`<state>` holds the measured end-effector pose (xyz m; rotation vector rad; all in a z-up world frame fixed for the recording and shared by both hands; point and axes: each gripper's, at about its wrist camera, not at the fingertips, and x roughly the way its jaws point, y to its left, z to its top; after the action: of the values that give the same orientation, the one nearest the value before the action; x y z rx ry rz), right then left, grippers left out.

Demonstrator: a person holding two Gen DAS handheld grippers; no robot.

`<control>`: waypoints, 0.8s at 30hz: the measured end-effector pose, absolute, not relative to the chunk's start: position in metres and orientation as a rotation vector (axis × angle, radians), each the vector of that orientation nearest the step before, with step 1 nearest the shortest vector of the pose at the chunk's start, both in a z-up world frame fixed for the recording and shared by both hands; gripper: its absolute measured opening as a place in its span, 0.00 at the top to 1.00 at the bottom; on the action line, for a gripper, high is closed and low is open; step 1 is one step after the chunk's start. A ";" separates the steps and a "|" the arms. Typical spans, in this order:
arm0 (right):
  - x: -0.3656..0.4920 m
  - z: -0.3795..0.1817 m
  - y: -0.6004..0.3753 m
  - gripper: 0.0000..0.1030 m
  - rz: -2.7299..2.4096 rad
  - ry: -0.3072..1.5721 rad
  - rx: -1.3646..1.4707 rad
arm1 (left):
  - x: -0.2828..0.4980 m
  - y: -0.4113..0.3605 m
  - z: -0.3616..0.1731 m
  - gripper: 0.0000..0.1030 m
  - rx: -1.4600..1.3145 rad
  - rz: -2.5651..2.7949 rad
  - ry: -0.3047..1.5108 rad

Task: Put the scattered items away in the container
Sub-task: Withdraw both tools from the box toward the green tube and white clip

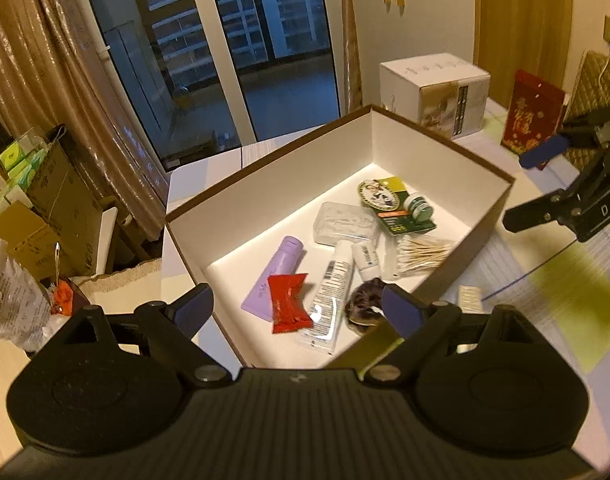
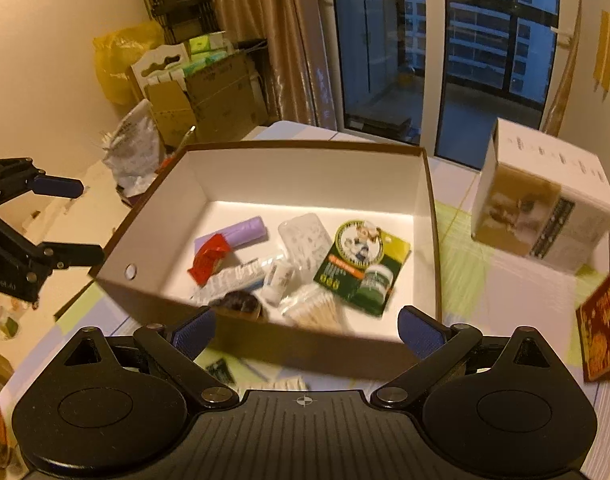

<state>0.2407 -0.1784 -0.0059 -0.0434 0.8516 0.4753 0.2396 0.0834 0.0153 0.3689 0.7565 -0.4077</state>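
Observation:
A brown cardboard box [image 1: 445,142] [image 2: 153,196] with a white inside holds a purple tube [image 1: 275,280] [image 2: 247,230], a red packet [image 1: 289,308] [image 2: 209,258], a white tube [image 1: 331,292], a clear case [image 1: 345,224] [image 2: 305,236], a green carded jar [image 1: 397,204] [image 2: 365,264], cotton swabs [image 1: 421,254] [image 2: 317,308] and a dark scrunchie [image 1: 363,306] [image 2: 239,302]. My left gripper [image 1: 299,308] [image 2: 73,222] hovers open over the box's near end. My right gripper [image 2: 307,328] [image 1: 533,184] hangs open at the box's near wall. Small packets [image 2: 283,384] [image 1: 471,298] lie on the table outside the box.
A white carton [image 1: 437,92] [image 2: 545,196] stands behind the box, with a red envelope [image 1: 531,114] [image 2: 603,336] beside it. Cardboard boxes [image 2: 213,92] and plastic bags [image 1: 13,300] crowd the floor at the left. Glass doors [image 1: 225,52] and curtains fill the back.

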 end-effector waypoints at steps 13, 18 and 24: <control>0.196 -0.056 -0.203 0.01 0.418 0.978 0.166 | 0.186 0.114 -0.017 0.14 0.234 -0.351 0.838; 0.189 -0.076 -0.190 0.01 0.411 1.026 0.218 | 0.181 0.132 -0.044 0.14 0.148 -0.303 0.921; 0.192 -0.081 -0.164 0.01 0.396 1.033 0.255 | 0.184 0.149 -0.065 0.14 0.128 -0.259 0.979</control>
<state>0.1917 -0.1644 -0.0814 0.2554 1.0330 0.3961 0.1839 0.1489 -0.0650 0.1280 0.9792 -0.2587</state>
